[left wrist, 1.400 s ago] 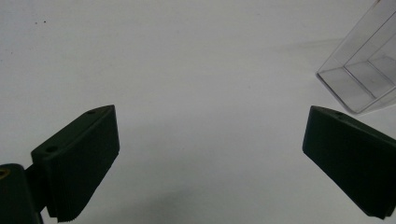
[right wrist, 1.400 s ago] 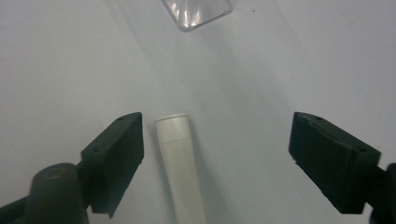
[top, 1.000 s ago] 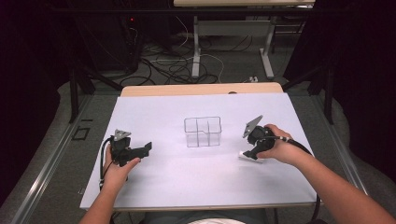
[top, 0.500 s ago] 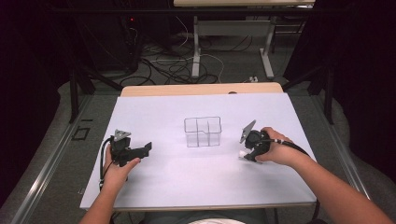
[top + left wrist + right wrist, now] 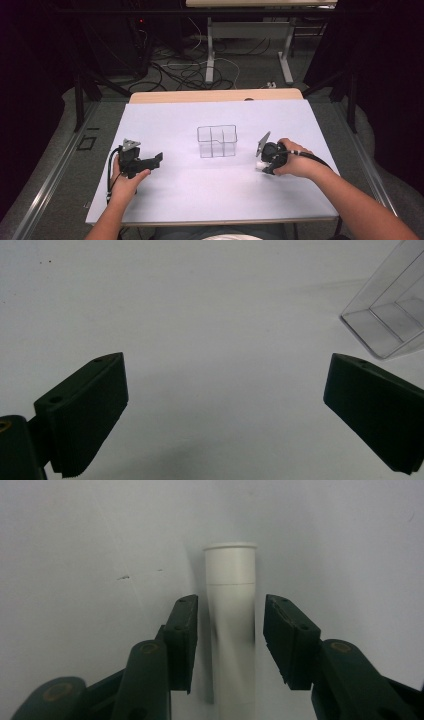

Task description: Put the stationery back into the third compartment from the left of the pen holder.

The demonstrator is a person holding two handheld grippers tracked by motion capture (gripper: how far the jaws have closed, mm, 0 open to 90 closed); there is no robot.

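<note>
Two jaws of my right claw (image 5: 227, 630) have just been closing around a white tube (image 5: 231, 600), gaps remaining; its lower end is cut off. My left claw (image 5: 225, 405) gapes wide.

Our grippers, left (image 5: 159, 159) and right (image 5: 260, 164), are black with ridged jaws, brass-coloured screws, grey three-cornered plates and trailing black cables.

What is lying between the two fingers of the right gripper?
A white tube lies lengthwise between the right gripper's fingers, with narrow gaps on both sides, in the right gripper view. They have just been closing.
</note>
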